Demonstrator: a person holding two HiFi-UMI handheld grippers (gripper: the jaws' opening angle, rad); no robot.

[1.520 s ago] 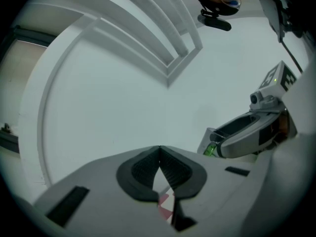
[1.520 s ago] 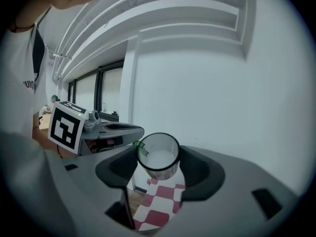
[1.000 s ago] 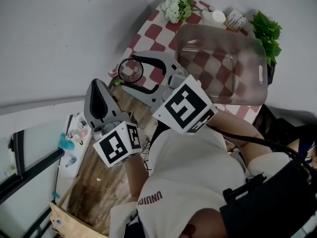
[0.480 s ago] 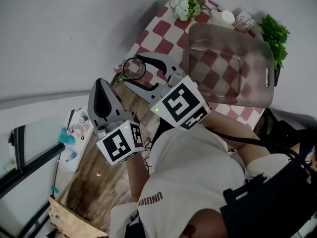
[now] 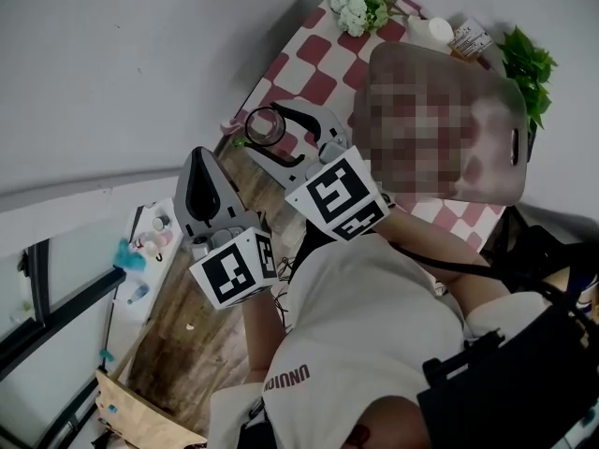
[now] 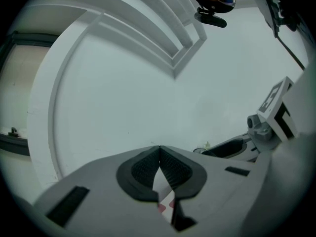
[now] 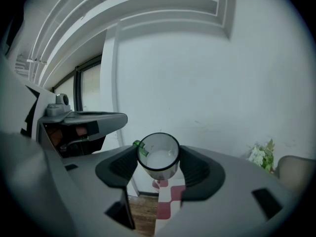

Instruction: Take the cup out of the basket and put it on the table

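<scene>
As the left gripper (image 6: 159, 151) sits closed, the right gripper (image 7: 158, 165) pinches a clear cup (image 7: 159, 156).

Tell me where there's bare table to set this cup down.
Bare table runs between the basket and its left edge, from the flowers down to the held cup. The far end is crowded: flowers, bottles, plant. The basket fills the right side.

The cup (image 7: 158, 157) is clear with a dark rim, and the tablecloth (image 5: 304, 73) is red-and-white checked.
</scene>
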